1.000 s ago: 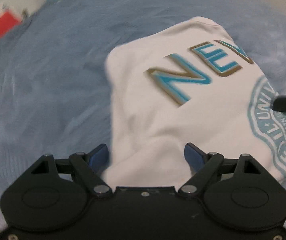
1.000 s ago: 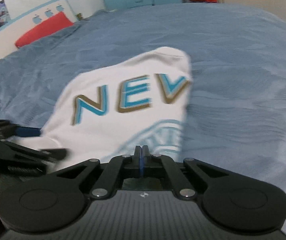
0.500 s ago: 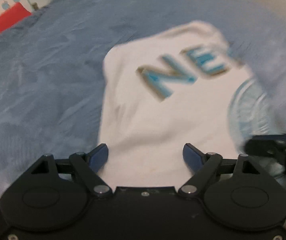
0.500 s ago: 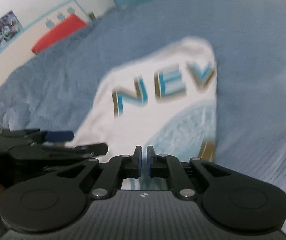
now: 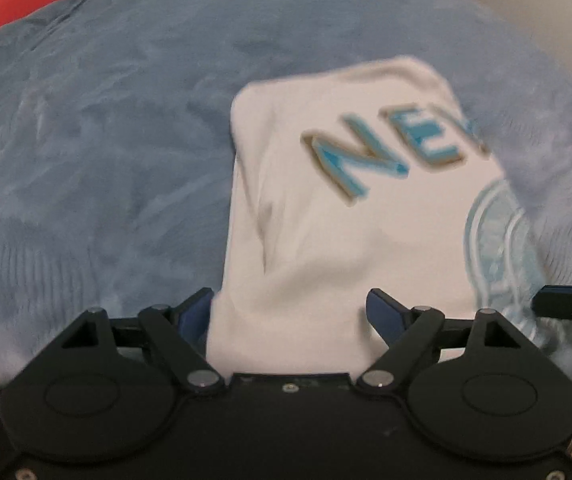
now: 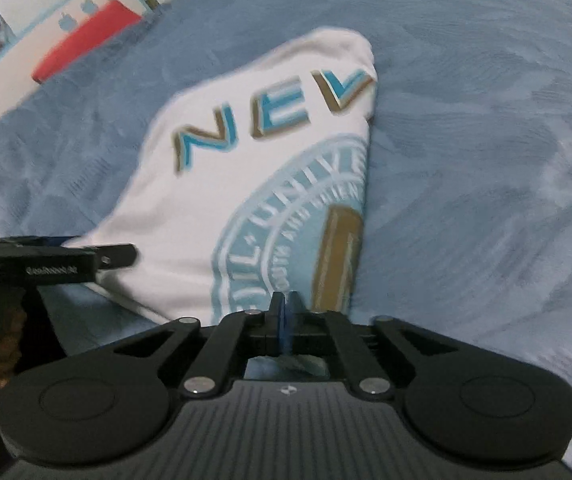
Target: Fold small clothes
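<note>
On the bed: white cotton T-shirt with blue letters (image 6: 222, 208) lies folded flat on the fuzzy blue blanket (image 5: 86, 160), so it keeps its shape.
Left gripper (image 5: 290, 312): at 6 o'clock, tipped down, jaws wide apart around the shirt's near edge, not squeezing.
Right gripper (image 6: 284, 312): at 6 o'clock, tipped down; jaws have just been opening, now a tiny gap, shirt edge between.

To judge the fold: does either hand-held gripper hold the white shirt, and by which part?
The left hand-held gripper is open, the white shirt between its jaws, unheld. The right hand-held gripper has just been opening at the near edge; grip cannot be told.
</note>
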{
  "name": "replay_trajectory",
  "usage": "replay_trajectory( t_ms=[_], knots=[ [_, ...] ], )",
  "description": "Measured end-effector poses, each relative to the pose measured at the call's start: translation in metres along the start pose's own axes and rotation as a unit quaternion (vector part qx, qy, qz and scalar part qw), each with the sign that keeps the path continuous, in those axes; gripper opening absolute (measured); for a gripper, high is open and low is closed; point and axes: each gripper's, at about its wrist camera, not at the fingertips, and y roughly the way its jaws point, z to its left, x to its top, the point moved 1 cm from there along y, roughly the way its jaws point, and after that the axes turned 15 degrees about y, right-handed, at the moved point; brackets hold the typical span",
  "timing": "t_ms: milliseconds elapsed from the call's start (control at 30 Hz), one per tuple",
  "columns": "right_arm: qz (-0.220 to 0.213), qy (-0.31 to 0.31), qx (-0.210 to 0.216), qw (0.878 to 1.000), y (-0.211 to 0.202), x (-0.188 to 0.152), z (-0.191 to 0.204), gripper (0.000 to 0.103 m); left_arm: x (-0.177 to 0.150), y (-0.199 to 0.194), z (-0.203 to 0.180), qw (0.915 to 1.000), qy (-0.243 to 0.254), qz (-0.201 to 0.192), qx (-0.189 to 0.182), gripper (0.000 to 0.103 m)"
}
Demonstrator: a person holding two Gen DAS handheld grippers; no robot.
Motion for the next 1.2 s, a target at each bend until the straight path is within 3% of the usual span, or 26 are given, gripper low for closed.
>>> replay_trajectory(
  t_ms=[67,100,133,233,300,333,400,567,633,767,933,967,1000,1033,1067,1133,1200],
  knots=[
    [-0.015,0.004,0.008,1.0,-0.004,0.008,-0.001,0.04,0.008,-0.005,0.006,0.9998,-0.009,-0.012,-0.009,0.085],
    [-0.021,0.004,0.0,1.0,-0.004,0.011,0.0,0.058,0.014,-0.005,0.01,0.9997,-0.009,-0.017,-0.015,0.085],
    [-0.031,-0.001,-0.021,0.999,-0.003,0.013,0.0,0.069,0.019,-0.003,0.013,0.9996,-0.007,-0.019,-0.02,0.085],
    [-0.056,-0.023,-0.064,0.996,0.0,0.019,-0.002,0.069,0.023,0.005,0.03,0.9976,-0.036,-0.025,-0.053,0.084],
    [-0.053,-0.015,-0.049,0.997,0.004,0.025,-0.01,0.069,0.024,0.021,0.04,0.9901,-0.069,-0.027,-0.119,0.085],
    [-0.043,-0.004,-0.036,0.998,0.01,0.03,-0.015,0.069,0.024,0.032,0.042,0.9879,-0.076,-0.018,-0.134,0.085],
    [-0.016,0.021,-0.012,1.0,0.026,0.04,-0.025,0.069,0.026,0.049,0.043,0.99,-0.069,0.01,-0.122,0.085],
    [0.017,0.1,0.045,0.994,0.056,0.059,-0.04,0.073,0.037,0.065,0.038,0.992,-0.05,0.016,-0.115,0.087],
    [0.024,0.095,0.056,0.994,0.066,0.063,-0.034,0.073,0.044,0.067,0.041,0.9937,-0.029,0.015,-0.107,0.087],
    [0.039,0.077,0.056,0.995,0.078,0.069,-0.026,0.075,0.047,0.072,0.052,0.9919,-0.07,0.008,-0.106,0.086],
    [0.055,0.082,0.082,0.992,0.086,0.077,-0.036,0.079,0.054,0.086,0.059,0.9917,-0.038,0.031,-0.119,0.088],
    [0.058,0.074,0.082,0.992,0.084,0.077,-0.035,0.077,0.055,0.076,0.06,0.9936,-0.04,0.037,-0.098,0.088],
    [0.058,0.063,0.081,0.993,0.08,0.075,-0.035,0.074,0.056,0.066,0.057,0.9974,-0.028,0.04,-0.052,0.088],
    [0.057,0.054,0.08,0.994,0.076,0.073,-0.036,0.073,0.055,0.062,0.052,0.999,-0.002,0.043,-0.012,0.088],
    [0.056,0.053,0.081,0.994,0.074,0.072,-0.037,0.073,0.052,0.06,0.049,0.9986,0.027,0.045,0.004,0.088],
    [0.056,0.061,0.09,0.993,0.073,0.072,-0.042,0.073,0.047,0.067,0.056,0.9981,0.018,0.039,-0.044,0.086],
    [0.056,0.073,0.095,0.991,0.075,0.072,-0.046,0.073,0.045,0.078,0.073,0.9941,-0.039,0.032,-0.096,0.086]
  ],
)
